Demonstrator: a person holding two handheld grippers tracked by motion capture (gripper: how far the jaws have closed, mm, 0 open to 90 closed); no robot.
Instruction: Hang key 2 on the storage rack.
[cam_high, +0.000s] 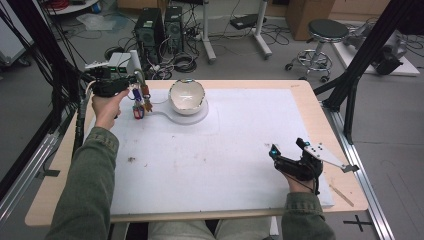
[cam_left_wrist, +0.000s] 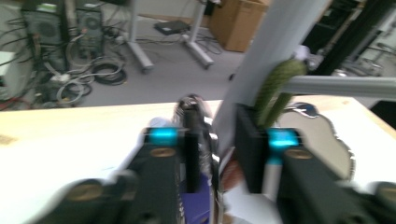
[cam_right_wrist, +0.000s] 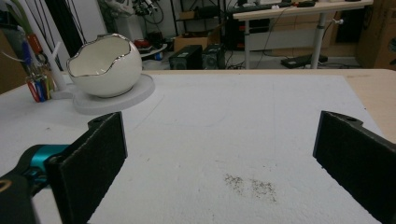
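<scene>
From the high view, your left tongs (cam_high: 136, 82) sit at the far left of the white surface (cam_high: 215, 165), right over a small bunch of keys and colourful tags (cam_high: 139, 106) that hangs from a white stand beside the egg-shaped bowl (cam_high: 187, 96). The bowl sits on a round white base (cam_high: 200, 114) just to the right of the keys. How the tongs are set is hard to read from here. Your right tongs (cam_high: 287, 146) rest low near the right front of the surface, well apart from the bowl and the keys, spread with nothing between them.

In the left gripper view, the picture is blurred. Your left tongs (cam_left_wrist: 217, 154) have a white post (cam_left_wrist: 275, 60) and a dull green strand (cam_left_wrist: 280, 88) rising between the two pads, with something shiny and a purple tag (cam_left_wrist: 196, 205) low between them. The gap looks narrow, but you cannot tell whether the pads press on anything.

In the right gripper view, your right tongs (cam_right_wrist: 219, 154) stand wide apart over bare white surface (cam_right_wrist: 243, 121) with a faint brown smudge (cam_right_wrist: 250, 184). The egg-shaped bowl (cam_right_wrist: 105, 65) sits on its round base (cam_right_wrist: 135, 95) at the far left, with the keys and tags (cam_right_wrist: 35, 84) beside it at the edge.
</scene>
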